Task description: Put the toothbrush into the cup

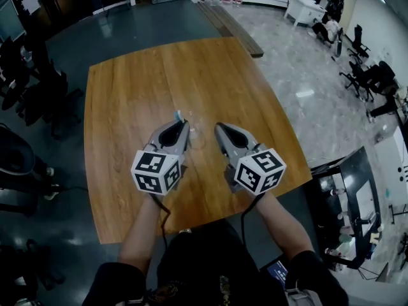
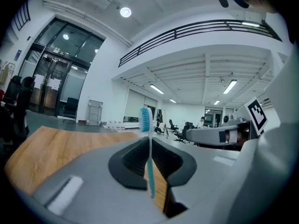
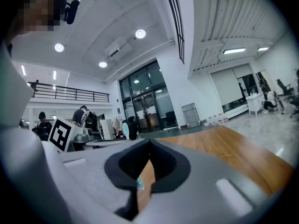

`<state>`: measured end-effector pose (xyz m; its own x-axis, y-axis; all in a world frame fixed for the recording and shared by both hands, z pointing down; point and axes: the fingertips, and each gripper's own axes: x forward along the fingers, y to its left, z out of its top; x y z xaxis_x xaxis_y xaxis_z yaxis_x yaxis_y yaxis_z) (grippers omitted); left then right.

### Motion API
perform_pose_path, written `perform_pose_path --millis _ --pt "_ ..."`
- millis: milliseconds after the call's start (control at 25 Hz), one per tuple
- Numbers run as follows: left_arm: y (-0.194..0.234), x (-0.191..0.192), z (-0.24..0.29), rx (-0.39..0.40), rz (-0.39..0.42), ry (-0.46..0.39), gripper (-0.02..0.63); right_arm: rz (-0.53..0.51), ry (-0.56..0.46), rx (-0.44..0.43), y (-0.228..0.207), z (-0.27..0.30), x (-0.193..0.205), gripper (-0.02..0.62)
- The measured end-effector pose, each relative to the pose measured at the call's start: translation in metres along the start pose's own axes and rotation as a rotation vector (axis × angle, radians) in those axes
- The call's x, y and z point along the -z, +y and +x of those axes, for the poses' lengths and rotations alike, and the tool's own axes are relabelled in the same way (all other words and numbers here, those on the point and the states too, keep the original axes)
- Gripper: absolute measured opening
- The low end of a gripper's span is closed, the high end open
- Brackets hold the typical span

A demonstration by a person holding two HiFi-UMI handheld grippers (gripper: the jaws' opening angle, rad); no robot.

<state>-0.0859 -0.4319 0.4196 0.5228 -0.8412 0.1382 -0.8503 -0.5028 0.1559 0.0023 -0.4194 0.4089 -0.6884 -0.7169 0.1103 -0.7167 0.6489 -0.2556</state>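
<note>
the toothbrush (image 2: 146, 120) is clamped upright in the left gripper (image 2: 150, 141) fingers; right gripper (image 3: 148, 146) fingers are closed, empty. the seemingly clear cup (image 1: 196, 137) could be toppled by the handle.

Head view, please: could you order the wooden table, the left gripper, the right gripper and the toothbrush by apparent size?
1. wooden table
2. left gripper and right gripper: alike, so unranked
3. toothbrush, only its bristle end showing beyond the left gripper's jaws
</note>
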Motion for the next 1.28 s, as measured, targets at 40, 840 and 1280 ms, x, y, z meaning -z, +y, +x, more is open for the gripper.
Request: perform_pose_path --millis 40,840,1280 --pt "0.002 0.001 0.004 -0.018 0.0 0.004 0.025 0.003 0.007 -0.014 -0.004 0.003 0.001 0.003" --pt "0.088 0.055 0.08 -0.281 -0.099 0.007 0.025 0.029 0.143 -0.127 -0.054 0.035 0.03 0.003" --pt "0.091 0.109 0.087 -0.361 -0.142 0.102 0.028 0.038 0.18 -0.131 -0.069 0.032 0.051 0.003"
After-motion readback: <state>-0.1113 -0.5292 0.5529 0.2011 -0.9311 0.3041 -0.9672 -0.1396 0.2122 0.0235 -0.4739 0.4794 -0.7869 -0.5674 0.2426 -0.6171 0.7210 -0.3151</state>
